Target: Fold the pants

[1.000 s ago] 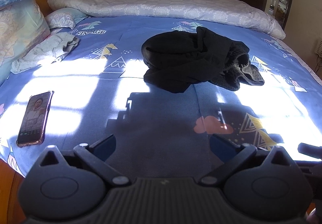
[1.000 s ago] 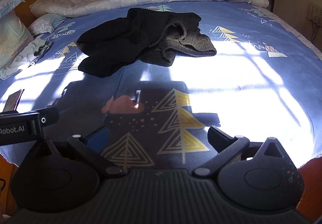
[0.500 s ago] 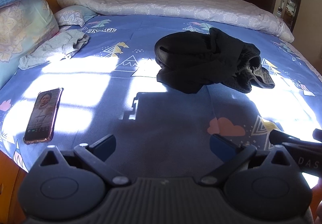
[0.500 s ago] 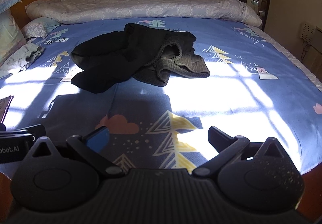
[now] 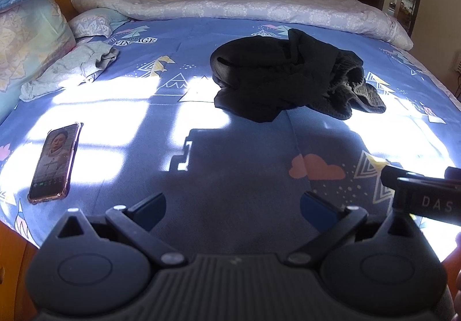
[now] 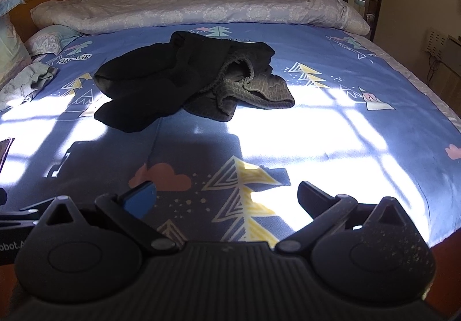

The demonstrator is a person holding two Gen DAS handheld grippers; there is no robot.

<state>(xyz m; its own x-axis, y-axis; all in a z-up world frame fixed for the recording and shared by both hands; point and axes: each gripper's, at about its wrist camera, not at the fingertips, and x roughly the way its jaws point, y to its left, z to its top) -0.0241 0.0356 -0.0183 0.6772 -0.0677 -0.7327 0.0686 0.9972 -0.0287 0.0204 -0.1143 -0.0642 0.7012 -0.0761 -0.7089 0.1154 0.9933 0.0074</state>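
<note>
- One pair of black pants (image 5: 276,81) is lying crumpled in a heap in the upper middle of both frames, on the blue patterned bed (image 5: 230,165); one phone (image 5: 54,162) is resting face up at the left of the left wrist view, and one grey garment (image 5: 72,67) is bunching near the pillows (image 5: 31,41) at upper left.
- Two tools are showing: the left tool (image 5: 232,207) and the right tool (image 6: 226,195) are both hanging released, jaws spread wide and grasping nothing, low in their frames and well apart from the pants.
- Bare sheet is stretching between tools and pants, sunlit in patches; the folded white quilt (image 6: 201,8) is bordering the far edge.
- The pants are showing a ribbed grey lining (image 6: 253,87) turning outward at their right side, legs overlapping.
</note>
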